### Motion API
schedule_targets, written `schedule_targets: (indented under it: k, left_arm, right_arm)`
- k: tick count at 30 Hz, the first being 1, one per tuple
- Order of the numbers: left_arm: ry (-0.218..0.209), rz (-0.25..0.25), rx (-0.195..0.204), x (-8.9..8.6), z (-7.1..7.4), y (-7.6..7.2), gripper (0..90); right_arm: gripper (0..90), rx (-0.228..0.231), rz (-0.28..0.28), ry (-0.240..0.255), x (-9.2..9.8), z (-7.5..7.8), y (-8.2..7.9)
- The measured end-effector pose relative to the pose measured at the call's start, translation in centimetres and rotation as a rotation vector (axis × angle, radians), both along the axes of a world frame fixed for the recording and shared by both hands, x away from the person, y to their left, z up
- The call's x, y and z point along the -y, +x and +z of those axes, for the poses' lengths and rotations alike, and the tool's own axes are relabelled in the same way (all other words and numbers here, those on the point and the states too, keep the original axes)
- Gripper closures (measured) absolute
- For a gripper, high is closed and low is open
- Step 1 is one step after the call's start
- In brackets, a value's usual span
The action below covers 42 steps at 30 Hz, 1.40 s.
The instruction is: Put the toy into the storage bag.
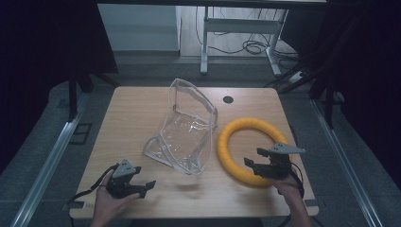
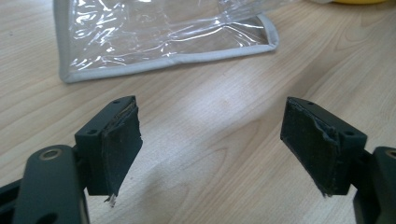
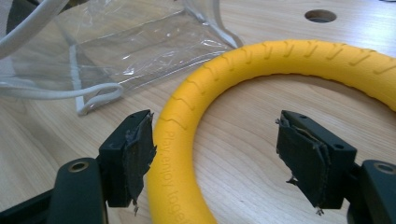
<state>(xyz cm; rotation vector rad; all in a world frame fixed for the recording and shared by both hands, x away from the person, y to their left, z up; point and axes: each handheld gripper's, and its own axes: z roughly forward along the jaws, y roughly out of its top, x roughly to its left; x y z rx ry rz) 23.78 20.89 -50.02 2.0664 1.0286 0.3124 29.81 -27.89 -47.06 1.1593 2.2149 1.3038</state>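
Right gripper [image 3: 215, 158], jaws spread wide and holding nothing, straddles the near arc of the yellow ring [image 3: 261, 70] lying flat beside the clear bag [image 1: 187, 130] (left gripper [image 1: 137, 187] likewise agape over bare table [image 1: 132, 109]), so closing squarely across the tube seems best.

A light wooden table [image 1: 137, 109] stands on a grey floor [image 1: 28, 137]. It has a small round hole [image 1: 228, 100] near its far edge. Far behind it are white table legs [image 1: 204, 42] and black cables [image 1: 253, 46]. Both sides of the room are dark.
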Motion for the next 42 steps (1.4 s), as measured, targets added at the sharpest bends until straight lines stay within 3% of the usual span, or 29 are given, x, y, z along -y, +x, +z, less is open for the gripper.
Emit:
schedule_targets:
  k: [2,6,11,14,26,33,38,39,42]
  left_arm:
    - [-0.014,-0.012,-0.002,0.0,0.0,0.0,20.0]
    - [-0.014,-0.031,0.005,-0.1,0.1,0.0,20.0]
    - [-0.026,-0.03,0.018,-0.5,0.4,0.2,20.0]
    - [-0.013,-0.023,0.016,-0.5,0.4,0.4,20.0]
    - [-0.046,-0.013,0.002,-0.3,0.5,1.1,20.2]
    - [-0.042,-0.023,0.003,-0.3,0.4,0.9,20.2]
    - [-0.032,-0.023,-0.003,-0.1,0.3,0.7,20.2]
    - [-0.032,-0.023,-0.003,-0.1,0.2,0.6,20.2]
    - [-0.029,-0.021,-0.006,0.0,0.2,0.5,20.2]
  right_arm:
    - [27.4,-0.002,-0.004,-0.004,0.1,-0.1,0.0]
    - [27.0,0.004,0.007,-0.066,-0.3,-0.5,-0.9]
    - [27.3,0.003,0.006,-0.088,-0.3,-0.7,-1.6]
    - [27.6,-0.002,0.014,-0.087,-0.2,-0.8,-1.7]
    - [28.3,-0.024,0.056,-0.038,0.8,0.6,-1.5]
    - [28.3,-0.041,0.062,-0.046,0.8,1.1,-1.3]
    - [27.9,-0.06,0.096,-0.078,0.5,1.7,-0.8]
    - [27.1,-0.071,0.121,-0.116,0.2,2.1,-0.5]
    - [26.2,-0.084,0.15,-0.159,-0.3,2.5,-0.2]
